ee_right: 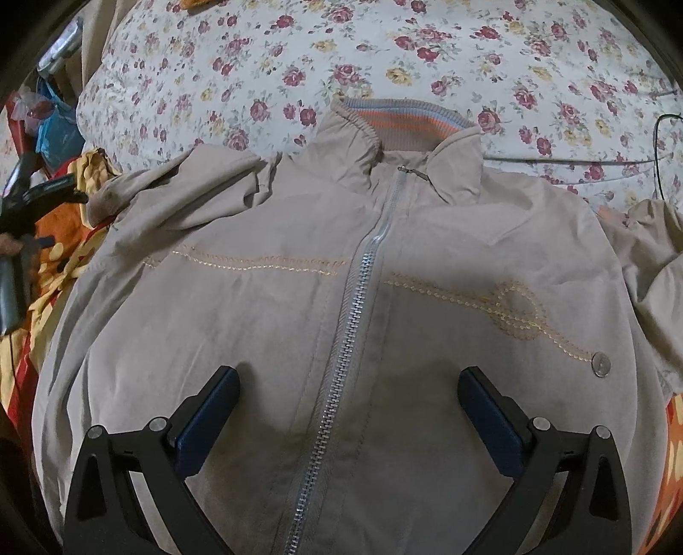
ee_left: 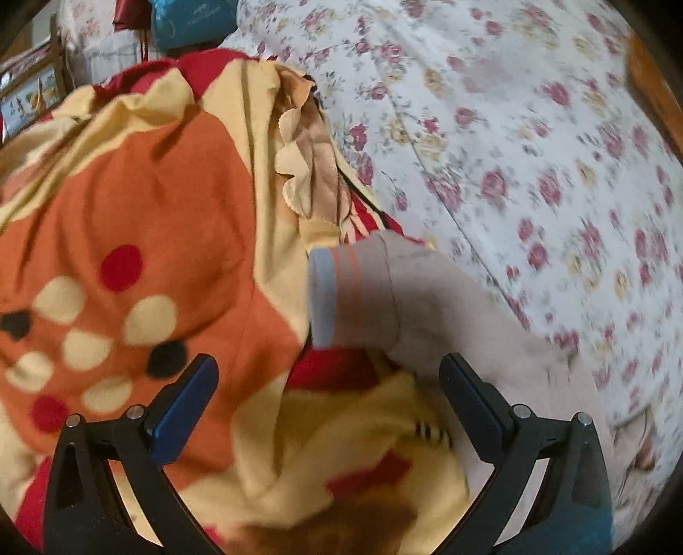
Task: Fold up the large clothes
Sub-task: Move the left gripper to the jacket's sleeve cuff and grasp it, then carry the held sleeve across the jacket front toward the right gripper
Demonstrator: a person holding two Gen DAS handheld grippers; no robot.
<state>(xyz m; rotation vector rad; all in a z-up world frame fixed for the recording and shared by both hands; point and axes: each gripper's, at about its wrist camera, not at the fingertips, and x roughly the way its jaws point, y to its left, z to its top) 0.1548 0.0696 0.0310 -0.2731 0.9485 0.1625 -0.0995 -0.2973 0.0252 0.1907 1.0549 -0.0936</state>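
Note:
A beige zip-up jacket [ee_right: 264, 307] lies front up and spread flat on the bed, its zipper [ee_right: 363, 281] closed and its striped knit collar [ee_right: 405, 119] at the far end. My right gripper [ee_right: 348, 388] is open and empty just above the jacket's lower front, straddling the zipper. In the left wrist view one jacket sleeve [ee_left: 431, 307] with a grey and orange striped cuff [ee_left: 328, 294] lies over an orange and yellow blanket [ee_left: 141, 222]. My left gripper [ee_left: 328, 371] is open and empty, just short of the cuff. It also shows in the right wrist view [ee_right: 47, 192], at the left edge.
The floral bedsheet [ee_right: 299, 55] covers the bed beyond the jacket. The orange blanket is bunched along the jacket's left side [ee_right: 64, 239] and also shows at the right [ee_right: 670, 448]. A blue bag [ee_left: 192, 21] and clutter lie past the bed. A thin black cable [ee_right: 659, 149] lies at the right.

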